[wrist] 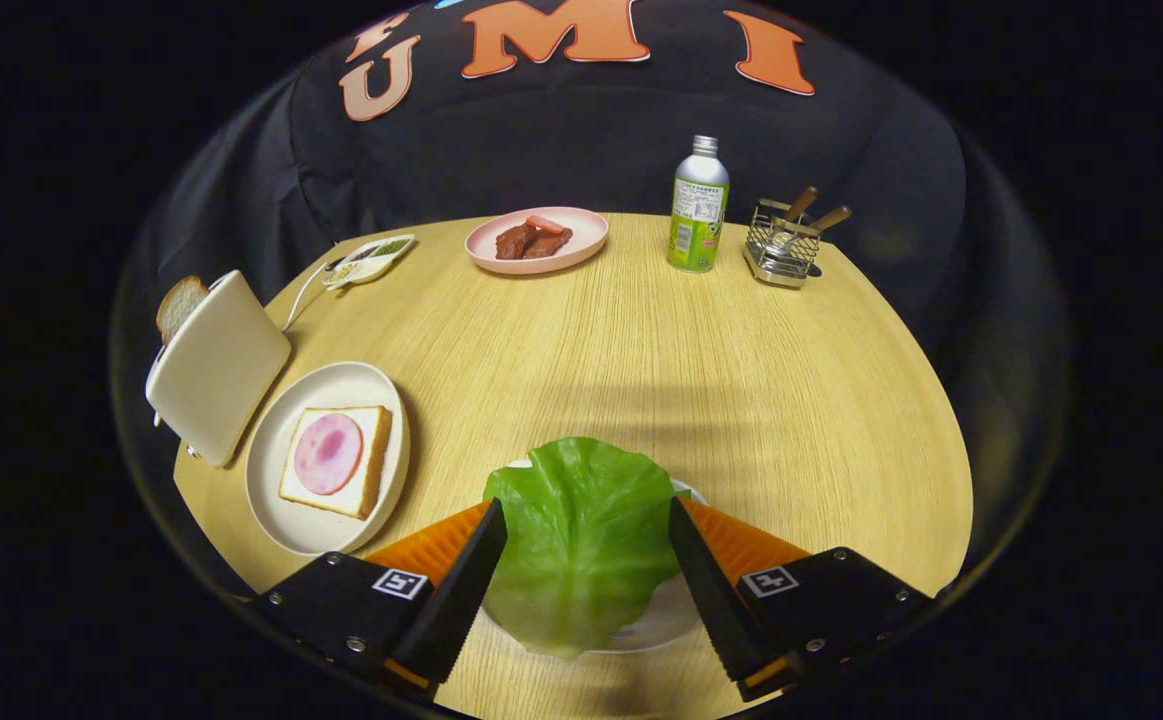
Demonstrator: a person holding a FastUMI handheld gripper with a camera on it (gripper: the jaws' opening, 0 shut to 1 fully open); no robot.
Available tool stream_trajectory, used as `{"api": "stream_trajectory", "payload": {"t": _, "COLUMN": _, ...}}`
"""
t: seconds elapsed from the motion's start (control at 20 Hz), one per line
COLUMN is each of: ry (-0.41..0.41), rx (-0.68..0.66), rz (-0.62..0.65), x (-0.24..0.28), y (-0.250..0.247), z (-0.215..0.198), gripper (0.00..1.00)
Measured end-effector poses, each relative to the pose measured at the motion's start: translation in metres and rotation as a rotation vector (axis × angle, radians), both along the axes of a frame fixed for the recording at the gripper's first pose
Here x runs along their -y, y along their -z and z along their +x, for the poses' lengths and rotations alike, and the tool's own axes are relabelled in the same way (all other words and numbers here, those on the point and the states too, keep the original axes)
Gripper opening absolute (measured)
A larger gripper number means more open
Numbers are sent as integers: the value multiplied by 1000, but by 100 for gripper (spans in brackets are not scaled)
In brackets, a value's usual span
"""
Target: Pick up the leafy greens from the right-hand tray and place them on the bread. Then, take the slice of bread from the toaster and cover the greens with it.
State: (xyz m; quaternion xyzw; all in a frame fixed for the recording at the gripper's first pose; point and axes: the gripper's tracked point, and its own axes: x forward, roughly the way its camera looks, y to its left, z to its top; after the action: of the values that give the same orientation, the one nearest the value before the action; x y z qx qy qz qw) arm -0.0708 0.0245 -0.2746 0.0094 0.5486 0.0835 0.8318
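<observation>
Two fingers straddle the lettuce leaf — step one, the pick, is in hand.
Your gripper stands wide, fingers either side of the leaf on its tray; whether they press it yet, you cannot tell. Close, lift, then carry left to the bread topped with ham on the plate — the toaster with its slice comes after.

toaster hiding bread slice, perhaps half

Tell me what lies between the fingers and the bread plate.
Bare table in the gripper view; the open fingers flank the lettuce leaf, the plate beside them.
</observation>
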Motion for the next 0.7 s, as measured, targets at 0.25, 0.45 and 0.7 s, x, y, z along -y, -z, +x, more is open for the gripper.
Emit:
{"api": "stream_trajectory", "payload": {"t": 0.25, "ry": -5, "rx": -75, "rz": -42, "x": 0, "y": 23, "z": -12, "gripper": 98}}
{"api": "stream_trajectory", "payload": {"t": 0.45, "ry": 14, "rx": -87, "rz": -40, "x": 0, "y": 28, "z": -13, "gripper": 89}}
{"api": "stream_trajectory", "payload": {"t": 0.7, "ry": -29, "rx": -51, "rz": -43, "x": -11, "y": 27, "z": -14, "gripper": 63}}
